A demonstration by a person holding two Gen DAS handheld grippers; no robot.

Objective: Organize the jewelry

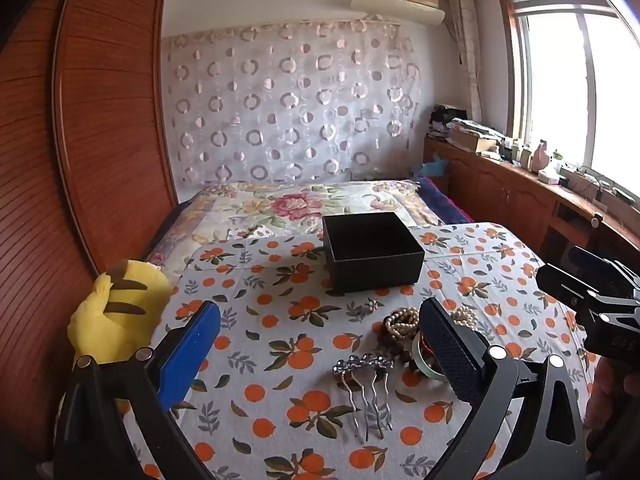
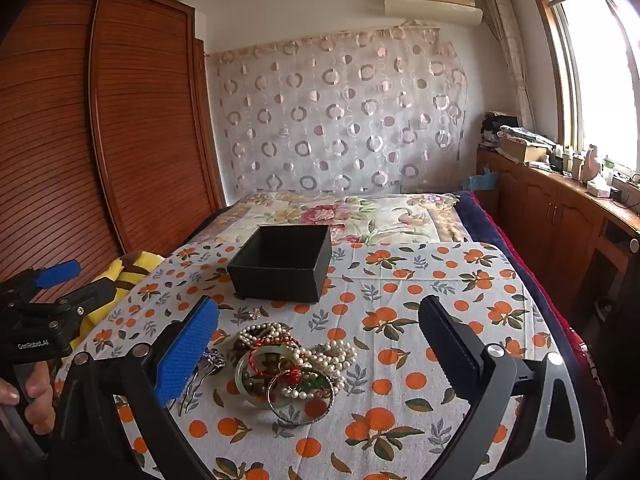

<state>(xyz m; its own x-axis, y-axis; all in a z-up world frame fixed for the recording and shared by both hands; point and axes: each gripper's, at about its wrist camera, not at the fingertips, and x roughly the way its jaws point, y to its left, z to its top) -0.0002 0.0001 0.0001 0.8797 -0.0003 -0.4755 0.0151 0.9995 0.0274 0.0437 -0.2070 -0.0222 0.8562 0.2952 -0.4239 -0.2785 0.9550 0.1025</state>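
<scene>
An empty black box [image 1: 372,254] [image 2: 282,264] stands open on the orange-print cloth [image 1: 280,344] [image 2: 420,340]. In front of it lies a jewelry heap [image 2: 292,368]: pearl strands [image 1: 402,320], bangles [image 2: 300,400], dark beads. A silver hair comb [image 1: 366,384] lies apart, and its end shows in the right wrist view as the comb [image 2: 208,364]. A small flower brooch [image 1: 372,305] [image 2: 256,313] sits near the box. My left gripper [image 1: 320,348] hovers open above the comb. Over the heap my right gripper [image 2: 320,344] is open too. Neither holds anything.
A yellow plush toy [image 1: 116,312] [image 2: 120,276] lies off the cloth's left edge. Behind the cloth is a floral bedspread [image 1: 304,204]. A wooden wardrobe [image 1: 100,120] lines the left, and a cluttered cabinet [image 1: 520,188] runs under the window on the right.
</scene>
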